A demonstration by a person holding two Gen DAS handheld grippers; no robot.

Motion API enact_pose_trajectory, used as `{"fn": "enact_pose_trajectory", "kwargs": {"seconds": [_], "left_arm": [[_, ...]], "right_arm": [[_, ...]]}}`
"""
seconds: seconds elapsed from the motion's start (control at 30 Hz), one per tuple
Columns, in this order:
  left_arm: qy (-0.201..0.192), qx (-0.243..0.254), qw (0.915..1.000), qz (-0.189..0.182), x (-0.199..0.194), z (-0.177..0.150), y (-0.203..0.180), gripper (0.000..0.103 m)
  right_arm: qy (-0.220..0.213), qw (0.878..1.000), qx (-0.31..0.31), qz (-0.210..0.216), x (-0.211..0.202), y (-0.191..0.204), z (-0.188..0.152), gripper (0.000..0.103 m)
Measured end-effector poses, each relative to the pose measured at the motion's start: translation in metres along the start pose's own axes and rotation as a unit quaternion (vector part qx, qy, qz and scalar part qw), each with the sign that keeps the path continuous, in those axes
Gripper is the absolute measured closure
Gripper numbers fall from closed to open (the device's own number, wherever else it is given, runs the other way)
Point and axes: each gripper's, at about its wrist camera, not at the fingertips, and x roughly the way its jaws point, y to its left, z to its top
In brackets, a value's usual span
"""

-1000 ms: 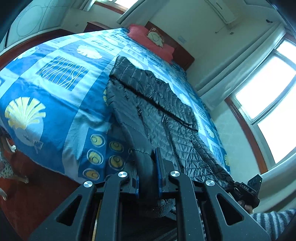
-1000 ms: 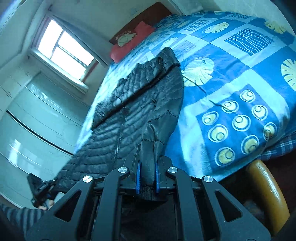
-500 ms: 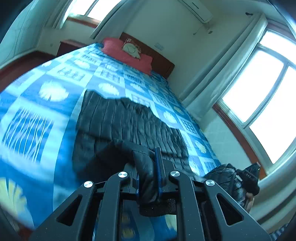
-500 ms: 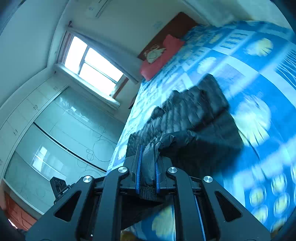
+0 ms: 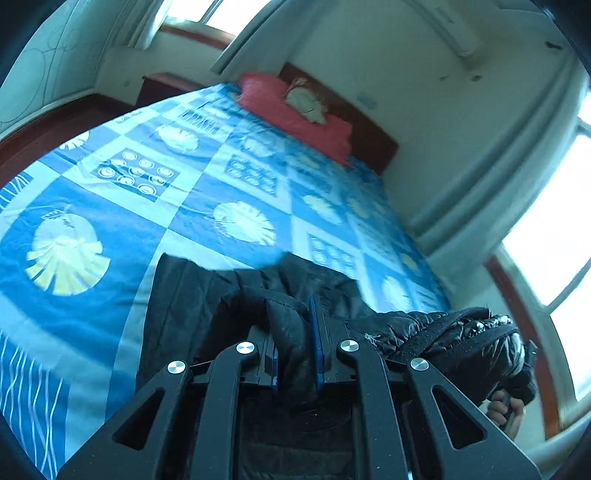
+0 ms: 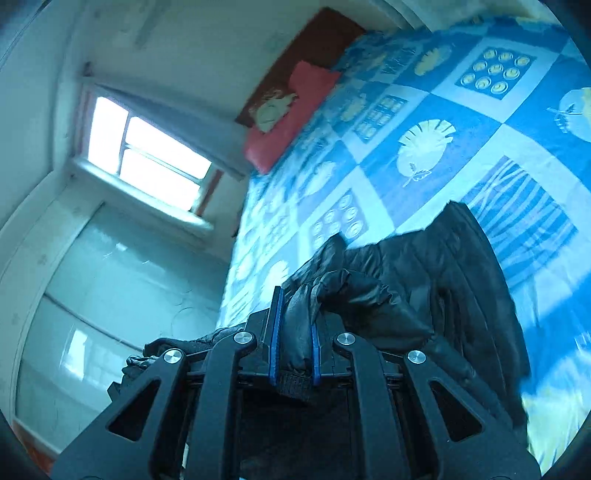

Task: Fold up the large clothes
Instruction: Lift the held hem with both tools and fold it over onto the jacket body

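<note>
The left gripper (image 5: 295,332) is pinching a fold of the black puffer jacket (image 5: 192,302) between nearly closed fingers. The jacket is lying bunched near the foot edge of the bed (image 5: 147,221). The right gripper (image 6: 293,325) is clamping another fold likewise.

**Count of what is in view**

One black quilted jacket (image 5: 207,302) lies on one bed (image 5: 221,192) under one blue patterned bedspread (image 6: 480,122). One red pillow (image 5: 291,110) sits at the head, with one pale cushion (image 5: 308,103) resting on it. Two grippers are present: the left gripper (image 5: 295,343) and the right gripper (image 6: 293,343), each with two blue-edged fingers (image 5: 316,332). One hand (image 5: 504,410) shows. The left view shows two windows, the right view one window (image 6: 147,162). One air conditioner (image 5: 447,29) hangs on the wall.
</note>
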Motion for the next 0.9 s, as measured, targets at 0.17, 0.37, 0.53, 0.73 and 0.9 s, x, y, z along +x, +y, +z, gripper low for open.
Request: {"fn": "enact_pose_trajectory", "kwargs": {"seconds": [0.17,0.37,0.53,0.73,0.9], "left_arm": [[0.027,-0.006,0.9983,0.05,0.066,0.014,0.019,0.09],[0.057,-0.015,0.995,0.08,0.125,0.013,0.04,0.09],[0.064,0.007,0.9937,0.092,0.145,0.007,0.044,0.09],[0.051,-0.001,0.9974,0.051,0.128,0.01,0.045,0.081],[0.021,-0.06,0.9977,-0.025,0.103,0.019,0.047,0.029]], "right_arm": [[0.021,0.999,0.027,-0.041,0.07,-0.034,0.027,0.091],[0.044,0.995,0.053,-0.077,0.123,-0.082,0.032,0.091],[0.04,0.995,0.052,-0.08,0.134,-0.101,0.025,0.091],[0.033,0.997,0.051,-0.049,0.121,-0.097,0.025,0.069],[0.002,0.999,0.031,-0.033,0.1,-0.079,0.025,0.03]]}}
